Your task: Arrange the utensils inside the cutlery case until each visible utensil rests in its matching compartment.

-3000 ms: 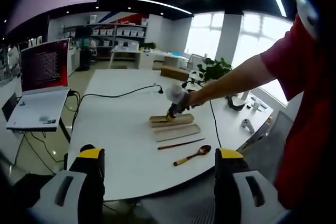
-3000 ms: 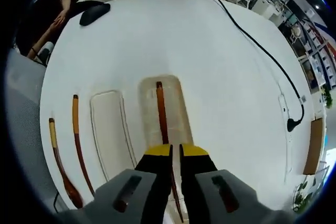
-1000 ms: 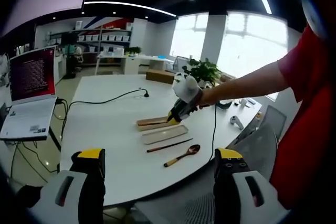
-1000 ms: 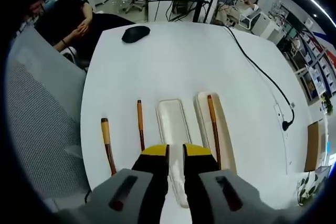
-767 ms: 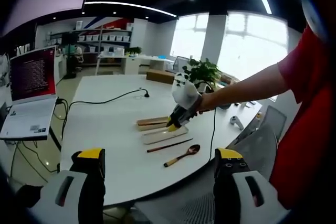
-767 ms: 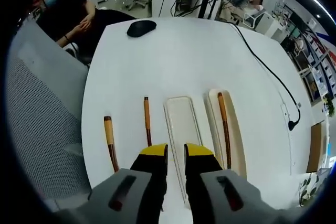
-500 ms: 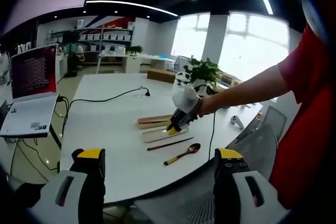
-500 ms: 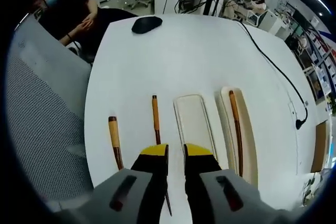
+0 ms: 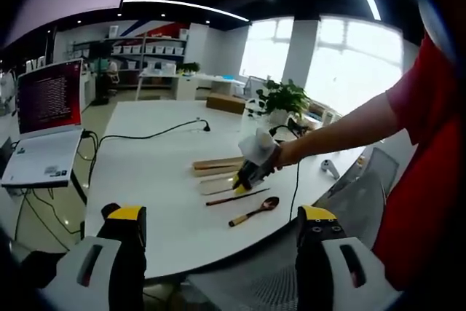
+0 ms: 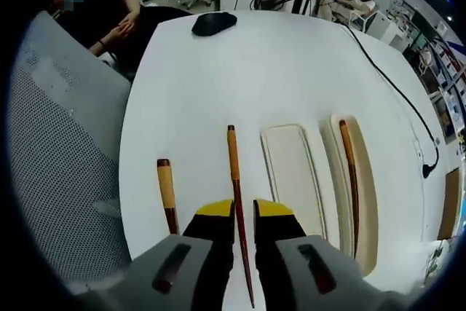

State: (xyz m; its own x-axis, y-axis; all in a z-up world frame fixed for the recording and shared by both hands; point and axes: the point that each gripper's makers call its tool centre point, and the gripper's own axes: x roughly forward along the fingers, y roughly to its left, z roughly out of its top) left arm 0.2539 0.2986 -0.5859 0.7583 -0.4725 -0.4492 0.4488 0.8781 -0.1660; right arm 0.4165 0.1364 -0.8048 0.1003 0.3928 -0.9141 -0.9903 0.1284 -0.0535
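The cutlery case lies in two halves on the white table: an empty pale tray (image 10: 291,172) and a wooden tray (image 10: 368,202) holding one brown chopstick (image 10: 349,172). A second chopstick (image 10: 234,172) lies on the table and runs between the jaws of my right gripper (image 10: 244,213), which stands narrowly open astride it. A wooden-handled spoon (image 10: 167,191) lies to its left. In the left gripper view a hand holds the right gripper (image 9: 246,177) over the chopstick (image 9: 237,197), next to the spoon (image 9: 251,211) and the trays (image 9: 217,165). My left gripper (image 9: 222,216) is wide open, away from them.
A black mouse (image 10: 213,23) and a black cable (image 10: 393,89) lie farther along the table. A grey mesh chair (image 10: 65,151) stands at the table's edge, with a seated person behind it. A laptop (image 9: 44,121) and a potted plant (image 9: 284,98) stand around the table.
My right gripper left one chopstick in the wooden tray, then moved across the empty tray to straddle the loose chopstick. The left gripper stayed open and nearly still.
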